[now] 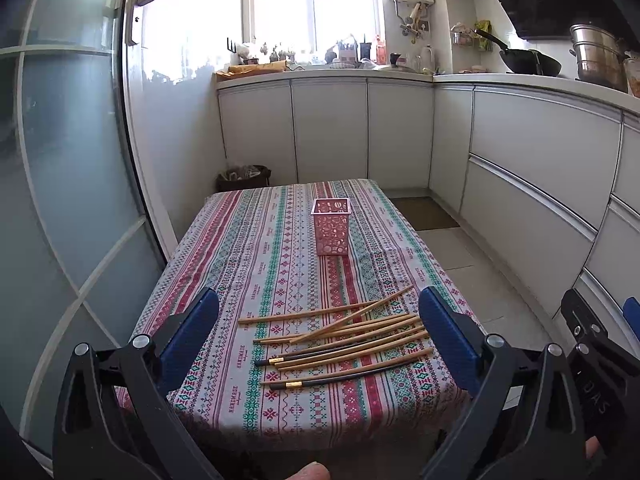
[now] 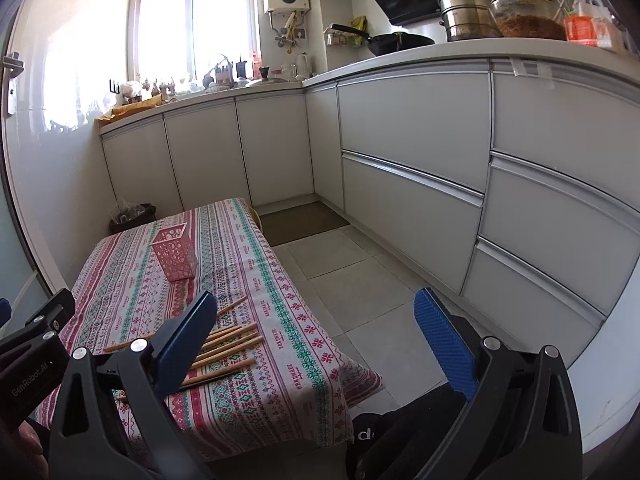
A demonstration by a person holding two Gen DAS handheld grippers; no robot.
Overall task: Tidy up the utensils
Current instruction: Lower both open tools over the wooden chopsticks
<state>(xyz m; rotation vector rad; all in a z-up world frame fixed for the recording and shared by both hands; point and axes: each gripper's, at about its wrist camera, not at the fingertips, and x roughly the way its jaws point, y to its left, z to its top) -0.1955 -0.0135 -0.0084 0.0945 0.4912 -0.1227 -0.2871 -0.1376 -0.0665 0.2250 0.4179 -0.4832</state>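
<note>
Several wooden chopsticks (image 1: 344,336), two with dark ends, lie loose near the front of a table with a striped patterned cloth (image 1: 256,264). A pink perforated square holder (image 1: 331,226) stands upright and empty farther back at the table's middle. My left gripper (image 1: 320,320) is open and empty, held above the front edge with the chopsticks between its blue pads. My right gripper (image 2: 316,320) is open and empty, off the table's right side over the floor. The chopsticks (image 2: 228,344) and the holder (image 2: 175,254) show at its left.
White kitchen cabinets (image 2: 412,176) run along the back and right. A tiled floor strip (image 2: 352,280) and a brown mat (image 2: 304,222) lie between table and cabinets. A glass door (image 1: 72,184) stands at the left. A dark bin (image 1: 244,178) sits behind the table.
</note>
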